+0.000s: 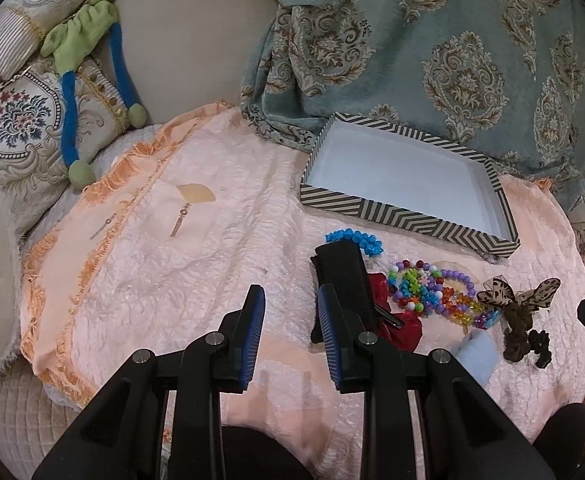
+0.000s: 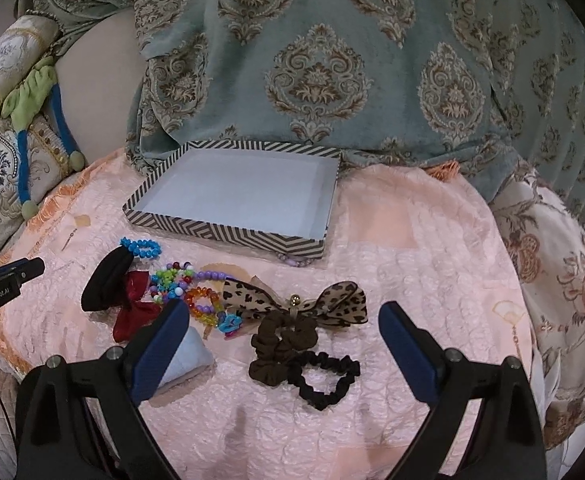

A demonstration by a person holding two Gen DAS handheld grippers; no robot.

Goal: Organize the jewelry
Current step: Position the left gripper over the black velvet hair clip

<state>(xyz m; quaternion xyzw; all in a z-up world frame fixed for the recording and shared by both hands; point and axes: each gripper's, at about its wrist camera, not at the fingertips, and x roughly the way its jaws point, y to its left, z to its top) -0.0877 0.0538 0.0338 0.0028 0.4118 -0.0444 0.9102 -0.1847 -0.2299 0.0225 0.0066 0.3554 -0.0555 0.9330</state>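
Observation:
An empty striped tray [image 2: 228, 236] with a white floor stands at the back of the pink cloth; it also shows in the left wrist view [image 1: 408, 216]. In front of it lies a heap: blue bead bracelet [image 2: 142, 249], black hair piece [image 2: 108, 284], red bow [image 2: 136, 312], coloured bead bracelets [image 2: 184, 284], leopard bow [image 2: 292, 300], brown scrunchie [image 2: 282, 344], black scrunchie [image 2: 328, 378]. My right gripper [image 2: 284, 320] is open wide, just above the scrunchies. My left gripper [image 1: 290, 304] is open and empty, left of the heap, its right finger next to the black hair piece [image 1: 342, 276].
A pale blue pad [image 2: 188, 356] lies by my right gripper's left finger. Patterned teal drapery [image 2: 332, 60] hangs behind the tray. Cushions [image 1: 20, 128] and a green and blue soft toy [image 1: 76, 60] lie at the left. The cloth's fringed edge [image 1: 52, 280] runs along the left.

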